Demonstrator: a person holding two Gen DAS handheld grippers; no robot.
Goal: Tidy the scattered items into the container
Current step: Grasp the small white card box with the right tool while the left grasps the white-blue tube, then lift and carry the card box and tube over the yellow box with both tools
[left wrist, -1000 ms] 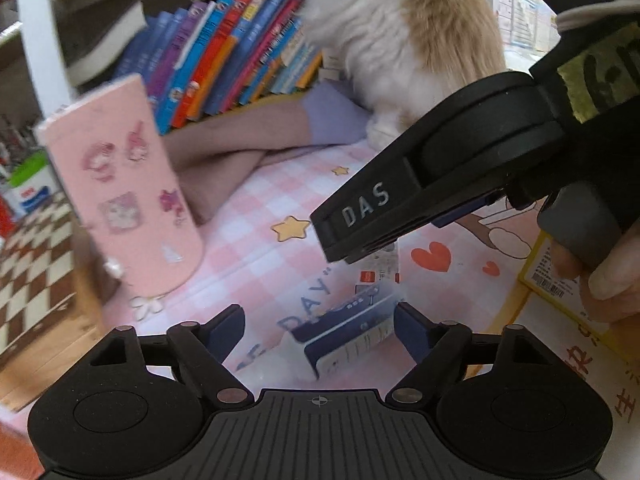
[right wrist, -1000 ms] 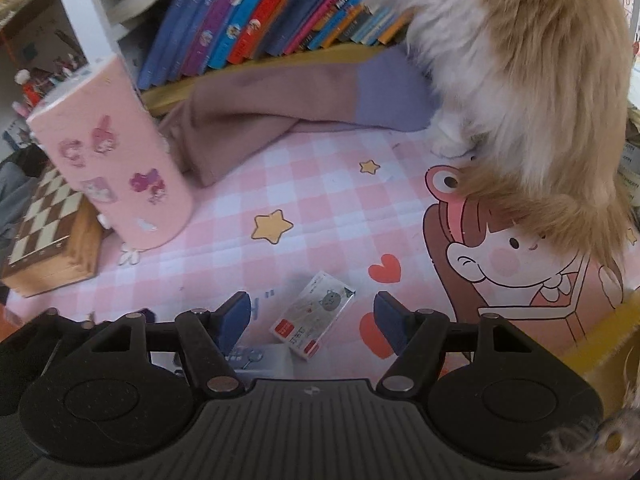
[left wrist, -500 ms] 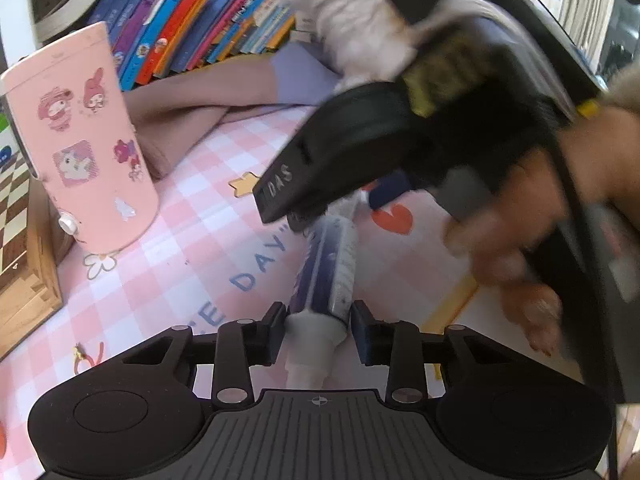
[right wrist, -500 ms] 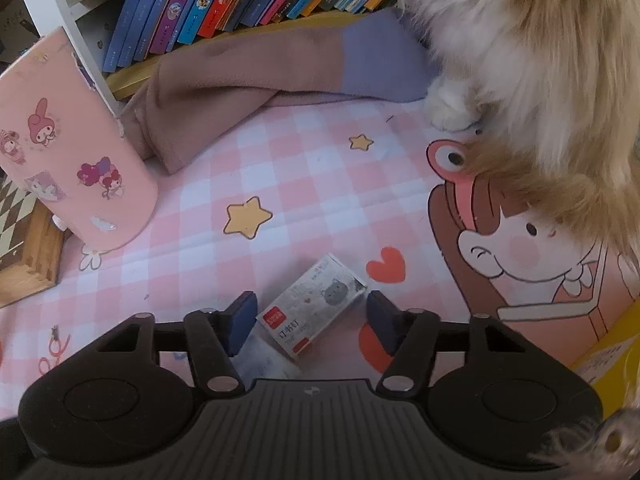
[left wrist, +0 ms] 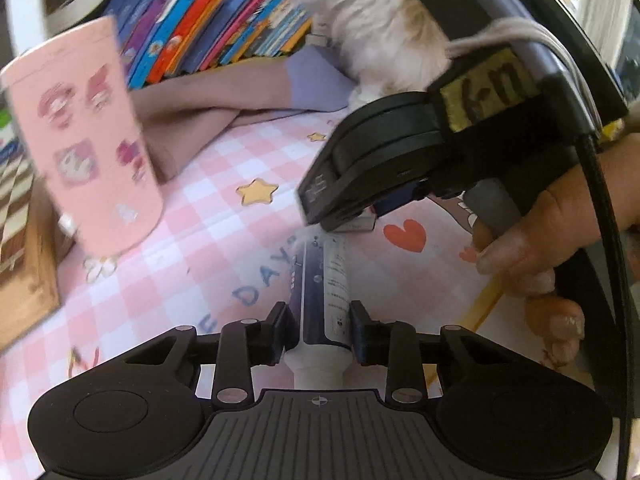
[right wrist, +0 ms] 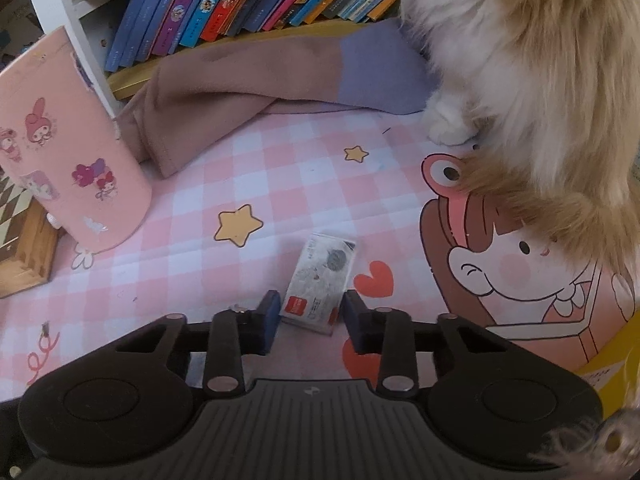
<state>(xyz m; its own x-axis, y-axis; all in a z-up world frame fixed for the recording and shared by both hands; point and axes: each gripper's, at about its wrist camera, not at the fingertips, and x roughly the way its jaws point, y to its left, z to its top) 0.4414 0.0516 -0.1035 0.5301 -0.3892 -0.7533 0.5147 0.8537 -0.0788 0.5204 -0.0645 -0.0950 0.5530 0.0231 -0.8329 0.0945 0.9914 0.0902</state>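
A pink-and-white checked mat with yellow stars and red hearts fills the middle of the frame. At left stands a pink container with cartoon stickers; upper right, cream-and-ginger fur; top, multicoloured book spines.

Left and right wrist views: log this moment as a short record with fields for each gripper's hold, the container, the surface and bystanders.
left gripper: jaws closing, pads against a dark blue and white tube
right gripper: shut on a small eraser packet
container: pink stickered cylinder, upright at left
surface: pink checked mat
bystanders: fluffy cat on the mat at right
task state: neither item in the container yet
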